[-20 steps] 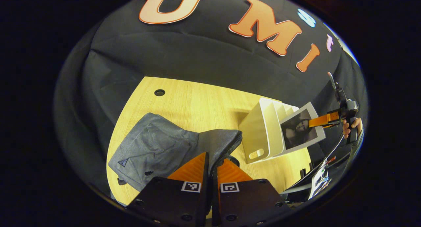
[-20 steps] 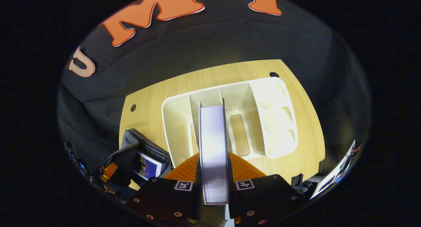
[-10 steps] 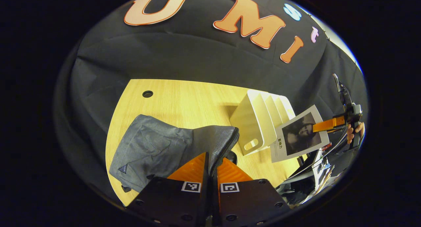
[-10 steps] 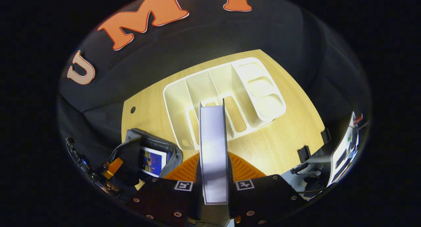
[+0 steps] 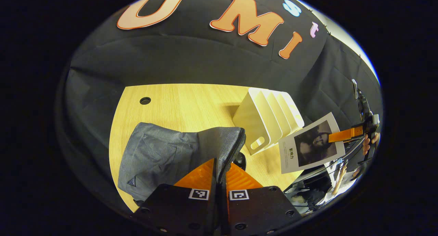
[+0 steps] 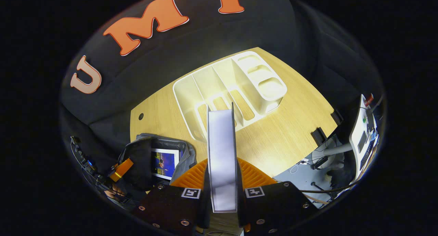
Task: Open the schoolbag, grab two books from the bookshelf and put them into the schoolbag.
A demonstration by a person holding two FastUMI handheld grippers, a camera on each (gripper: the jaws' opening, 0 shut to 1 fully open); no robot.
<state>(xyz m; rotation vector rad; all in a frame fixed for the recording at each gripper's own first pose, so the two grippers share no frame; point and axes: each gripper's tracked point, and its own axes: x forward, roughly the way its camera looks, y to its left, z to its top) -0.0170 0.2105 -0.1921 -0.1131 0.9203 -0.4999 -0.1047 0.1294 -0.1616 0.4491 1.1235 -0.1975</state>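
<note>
Right gripper [image 6: 222, 181]: its two fingers are pressed against both covers of a book [image 6: 221, 160], which is held edge-on, page block toward the camera, above the wooden table [image 6: 273, 140]. In the left gripper view the same book [image 5: 312, 145] is seen in the air, tilted, its dark cover photograph framed in white, gripped at its far corner by the right gripper [image 5: 342, 135], with a hand [image 5: 369, 143] behind it. The book is clear of the bookshelf and hangs just beside it, over the table's near edge.

Left gripper [image 5: 220, 171]: the fingers are clenched on the zippered rim of the grey schoolbag [image 5: 164, 154], whose opening is held up off the table [image 5: 191, 102]. In the right gripper view the bag's mouth [image 6: 184, 150] is seen open, with a first book [image 6: 165, 159], blue-covered, lying inside; the left gripper [image 6: 119, 169] is seen at the bag's near rim.

The white bookshelf [image 6: 232, 89] stands on the table beyond the held book, its divided slots seen from above; in the left gripper view the bookshelf [image 5: 265, 118] stands just beside the schoolbag. A round cable hole [image 5: 145, 100] is seen in the tabletop's far corner.
</note>
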